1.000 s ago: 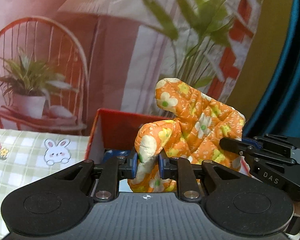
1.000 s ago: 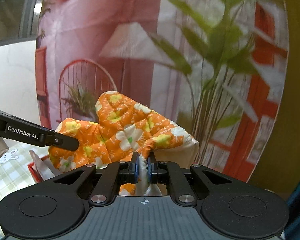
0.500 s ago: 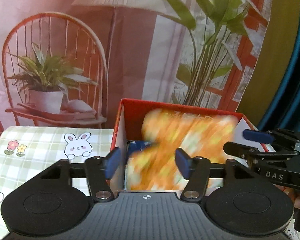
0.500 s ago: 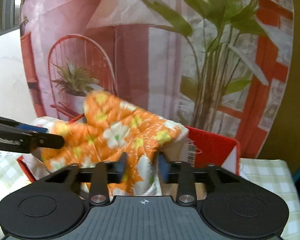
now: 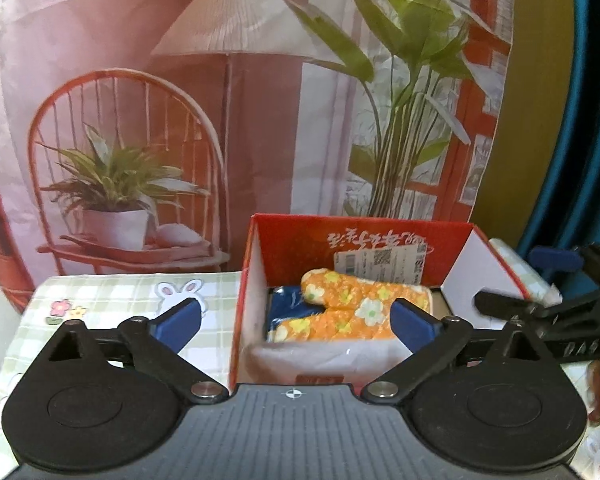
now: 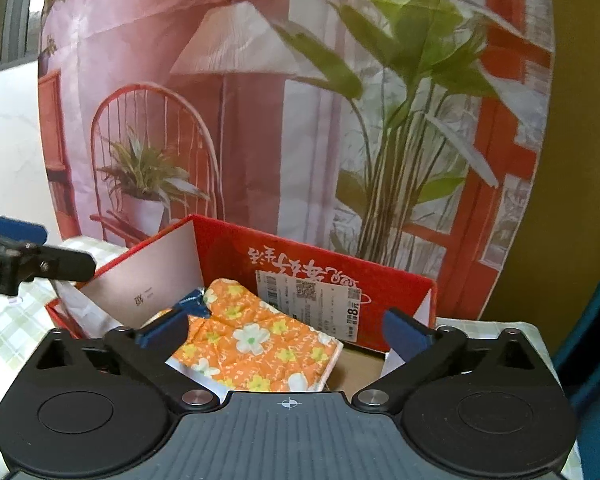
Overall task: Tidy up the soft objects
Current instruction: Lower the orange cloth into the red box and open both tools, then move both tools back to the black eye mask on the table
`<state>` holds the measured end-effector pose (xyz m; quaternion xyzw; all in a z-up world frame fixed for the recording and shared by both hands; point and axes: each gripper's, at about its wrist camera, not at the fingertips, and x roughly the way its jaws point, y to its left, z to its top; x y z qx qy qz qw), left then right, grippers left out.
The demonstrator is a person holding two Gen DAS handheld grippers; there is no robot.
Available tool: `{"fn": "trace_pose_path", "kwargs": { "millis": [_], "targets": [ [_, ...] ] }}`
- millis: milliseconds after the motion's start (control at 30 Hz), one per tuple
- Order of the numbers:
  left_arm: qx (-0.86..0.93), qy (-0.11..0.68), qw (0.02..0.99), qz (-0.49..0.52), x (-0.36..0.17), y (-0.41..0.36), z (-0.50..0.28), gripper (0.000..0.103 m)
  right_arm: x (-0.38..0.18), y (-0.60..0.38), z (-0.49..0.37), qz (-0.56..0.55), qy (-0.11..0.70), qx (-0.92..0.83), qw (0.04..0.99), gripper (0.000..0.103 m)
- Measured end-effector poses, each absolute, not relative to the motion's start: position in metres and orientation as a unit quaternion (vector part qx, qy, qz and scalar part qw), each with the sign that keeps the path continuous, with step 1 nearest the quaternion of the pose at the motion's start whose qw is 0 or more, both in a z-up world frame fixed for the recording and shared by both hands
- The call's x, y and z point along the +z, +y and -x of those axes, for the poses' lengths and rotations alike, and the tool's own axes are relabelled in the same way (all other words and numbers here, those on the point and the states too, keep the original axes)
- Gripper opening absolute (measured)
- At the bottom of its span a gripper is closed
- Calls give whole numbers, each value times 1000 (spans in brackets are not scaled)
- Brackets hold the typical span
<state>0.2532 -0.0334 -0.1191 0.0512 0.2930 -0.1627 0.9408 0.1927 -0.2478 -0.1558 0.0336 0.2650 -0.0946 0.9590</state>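
Behind everything hangs a printed backdrop (image 5: pixel 228 120) showing a floor lamp, a wire chair with a potted plant and tall green stems by a red window frame. Before the backdrop stands a red cardboard box (image 5: pixel 364 240) on a green-checked tablecloth (image 5: pixel 112 292) with a bunny and small flowers printed on it.

Inside the red cardboard box lies the orange flowered oven mitt (image 5: pixel 340 312), flat, its thumb pointing toward the box's left wall. Partly under the mitt, on the box's left side, a dark blue cloth (image 5: pixel 284 304) shows. A white shipping label (image 6: pixel 312 296) sticks to the box's far inner wall, just behind the mitt.

The left gripper (image 5: pixel 296 320) hovers at the near side of the box, its jaws having just been opening; they now stand spread wide, released, and the mitt sits beyond them, untouched. The right gripper (image 6: pixel 288 332) does the same from the box's right near corner: jaws just opened, fully apart, grasping nothing, the mitt lying below and past its blue pads (image 6: pixel 404 332).
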Motion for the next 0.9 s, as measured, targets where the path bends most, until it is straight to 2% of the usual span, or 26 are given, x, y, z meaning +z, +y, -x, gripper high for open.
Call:
{"fn": "trace_pose_path", "kwargs": {
  "millis": [567,900],
  "targets": [
    [-92,254,961,-58,-117,-20,-172,103,-155,-213,-128,-35,219,-90,971,103],
    [-61,245,960,-120,-134,-25,-126,103,-163,-195,-89,-47,222,-90,970,103]
  ]
}}
